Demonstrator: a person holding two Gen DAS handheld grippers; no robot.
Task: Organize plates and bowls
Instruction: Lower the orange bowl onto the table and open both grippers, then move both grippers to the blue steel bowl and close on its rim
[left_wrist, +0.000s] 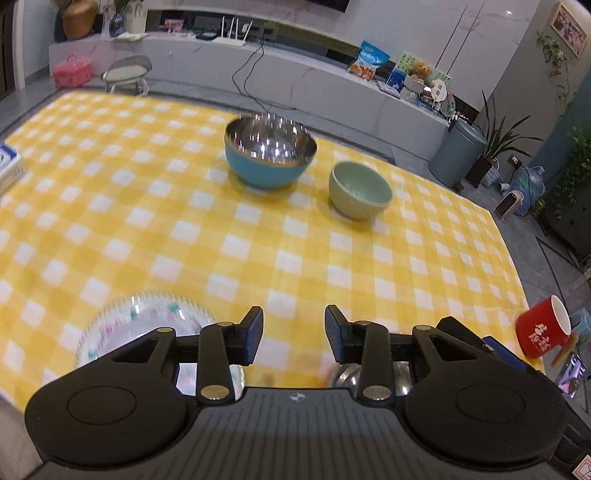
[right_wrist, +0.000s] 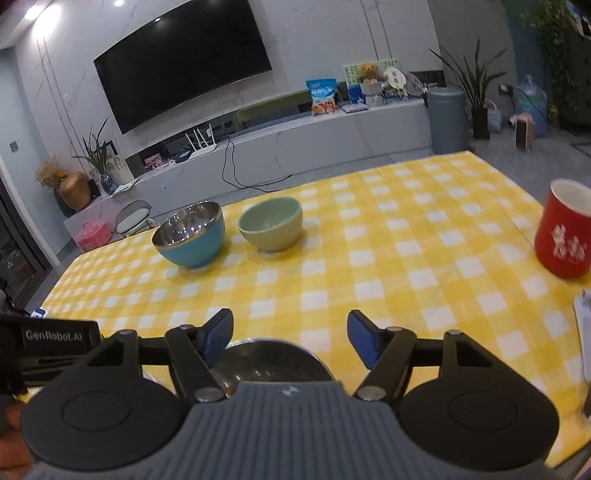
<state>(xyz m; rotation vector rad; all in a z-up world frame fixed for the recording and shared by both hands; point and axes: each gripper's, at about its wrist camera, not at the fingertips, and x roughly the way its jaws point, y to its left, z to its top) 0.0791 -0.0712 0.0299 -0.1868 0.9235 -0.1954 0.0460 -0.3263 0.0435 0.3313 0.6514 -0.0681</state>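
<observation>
The worktop (right_wrist: 406, 236) under its yellow checked cloth is the largest thing here, and most of its middle lies bare, which gives both grippers plenty of room to travel. Its far edge runs just behind the two bowls, and its right edge drops to the floor close by the red mug (right_wrist: 563, 229), so that corner looks the least forgiving place to swing through. The blue bowl with a steel lining (right_wrist: 190, 236) and the green bowl (right_wrist: 271, 225) stand upright, just beside each other but apart, toward the far side; set as a pair like that, they seem ready to be nested or gathered. Near the front edge, a patterned plate (left_wrist: 147, 321) lies flat, partly hidden under the left gripper (left_wrist: 293, 334), and a steel bowl (right_wrist: 269, 360) sits below the right gripper (right_wrist: 291, 338), only partly in view. Both sets of fingers stand apart with nothing between them, the right wider than the left, and both hover above the cloth and not on any dish. That suggests the near dishes lie where they are meant to rest, while the two far bowls are not yet dealt with. The reach to them crosses open cloth with nothing in the way.
</observation>
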